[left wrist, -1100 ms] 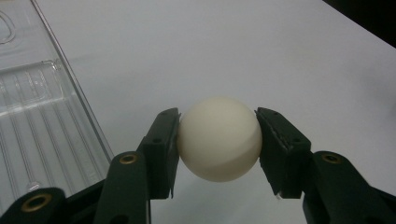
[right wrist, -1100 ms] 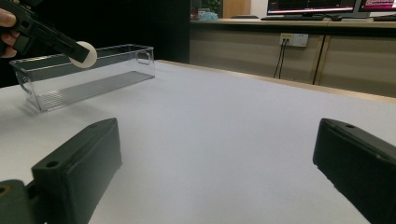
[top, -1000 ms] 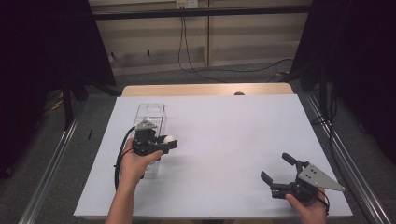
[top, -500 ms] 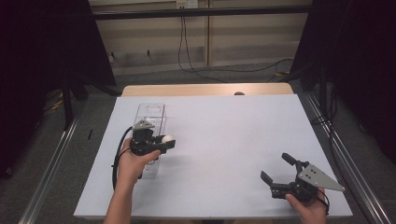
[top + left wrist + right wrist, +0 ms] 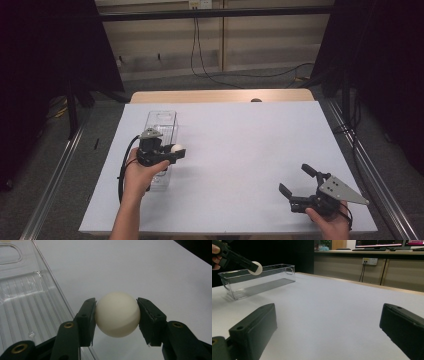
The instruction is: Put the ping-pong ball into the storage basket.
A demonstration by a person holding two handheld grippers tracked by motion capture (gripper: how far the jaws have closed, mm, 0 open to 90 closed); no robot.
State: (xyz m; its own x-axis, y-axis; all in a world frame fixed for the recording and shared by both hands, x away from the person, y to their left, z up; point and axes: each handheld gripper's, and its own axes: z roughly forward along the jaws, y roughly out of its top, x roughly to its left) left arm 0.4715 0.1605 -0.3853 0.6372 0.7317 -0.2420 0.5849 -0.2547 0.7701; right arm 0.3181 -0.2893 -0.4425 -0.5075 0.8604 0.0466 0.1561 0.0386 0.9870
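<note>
The white ball (image 5: pixel 117 314) sits squeezed between the two black jaws of the left gripper (image 5: pixel 172 152), and both pads press on its sides. In the high view the ball (image 5: pixel 176 148) is held up above the white table (image 5: pixel 250 150), just at the right edge of the clear plastic box (image 5: pixel 161 125). The box is long and thin and lies on the left part of the table, running from near to far.

The left hand (image 5: pixel 137 172) comes in from the near side with the forearm straight. It wraps around the gripper's body, and the gripper points to the right.

The right gripper (image 5: pixel 295 181) is low at the near right corner of the table, well apart from the box. Its jaws stand wide apart with nothing between them. The right hand (image 5: pixel 330 222) holds it from the near edge, and it points left and far, toward the box.
</note>
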